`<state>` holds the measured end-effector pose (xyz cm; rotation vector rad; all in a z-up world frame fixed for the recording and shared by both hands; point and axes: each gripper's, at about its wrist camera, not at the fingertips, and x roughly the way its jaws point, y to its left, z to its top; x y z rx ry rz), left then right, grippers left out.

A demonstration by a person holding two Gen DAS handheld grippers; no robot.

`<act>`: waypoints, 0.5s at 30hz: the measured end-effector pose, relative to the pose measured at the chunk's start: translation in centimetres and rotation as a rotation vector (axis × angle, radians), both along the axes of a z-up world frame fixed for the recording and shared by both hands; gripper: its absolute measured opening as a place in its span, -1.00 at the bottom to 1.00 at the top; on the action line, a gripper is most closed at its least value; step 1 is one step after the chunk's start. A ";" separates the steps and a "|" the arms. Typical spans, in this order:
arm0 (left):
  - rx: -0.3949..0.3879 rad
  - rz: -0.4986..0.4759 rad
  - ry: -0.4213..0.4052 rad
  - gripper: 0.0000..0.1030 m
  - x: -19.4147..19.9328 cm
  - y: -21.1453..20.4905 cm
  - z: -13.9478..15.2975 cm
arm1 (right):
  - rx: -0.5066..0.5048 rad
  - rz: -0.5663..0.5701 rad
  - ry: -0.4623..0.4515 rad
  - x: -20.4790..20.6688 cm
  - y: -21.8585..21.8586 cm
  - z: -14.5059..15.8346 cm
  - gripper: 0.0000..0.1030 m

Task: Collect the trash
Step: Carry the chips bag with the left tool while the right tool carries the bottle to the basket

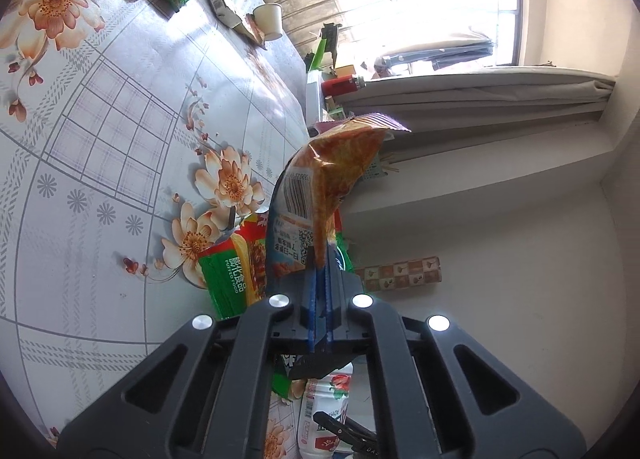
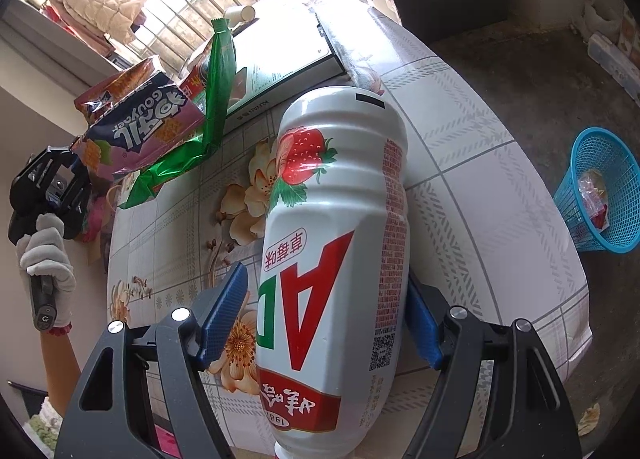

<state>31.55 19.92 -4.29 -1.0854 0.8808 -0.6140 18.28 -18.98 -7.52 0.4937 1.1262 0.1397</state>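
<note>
Blue basket holds wrappers; left claw pinches snack bag, right claw grips bottle.

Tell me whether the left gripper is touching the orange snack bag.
Touching. The left wrist view shows the left gripper with jaws shut, pinching the orange snack bag's lower edge.

Snack bag pinched in left claw: glossy crinkled foil-plastic. Claw pads: blue, ribbed, rubbery; frame matt black plastic with bright metal pins. Bottle between right claw pads: smooth, slightly glossy white plastic. Bench beneath: glossy wipe-clean floral cover. Green bag beyond the bottle: shiny foil. Basket right of the claw: blue plastic mesh. Glove: knitted cloth.
</note>
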 end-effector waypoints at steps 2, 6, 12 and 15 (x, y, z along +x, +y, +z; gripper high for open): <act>-0.021 0.000 -0.011 -0.97 -0.8 0.3 0.2 | 0.004 0.000 0.002 0.0 -0.1 0.0 0.40; -0.057 0.005 -0.028 -0.97 -2.3 0.9 0.5 | 0.012 0.000 0.003 -0.3 -0.3 0.1 0.40; -0.082 0.003 -0.058 -0.97 -5.1 1.6 1.2 | 0.025 -0.003 0.009 -0.4 -0.3 -0.1 0.40; -0.082 -0.003 -0.076 -0.97 -6.7 1.7 1.6 | 0.051 -0.016 0.011 -0.5 -0.6 -0.2 0.38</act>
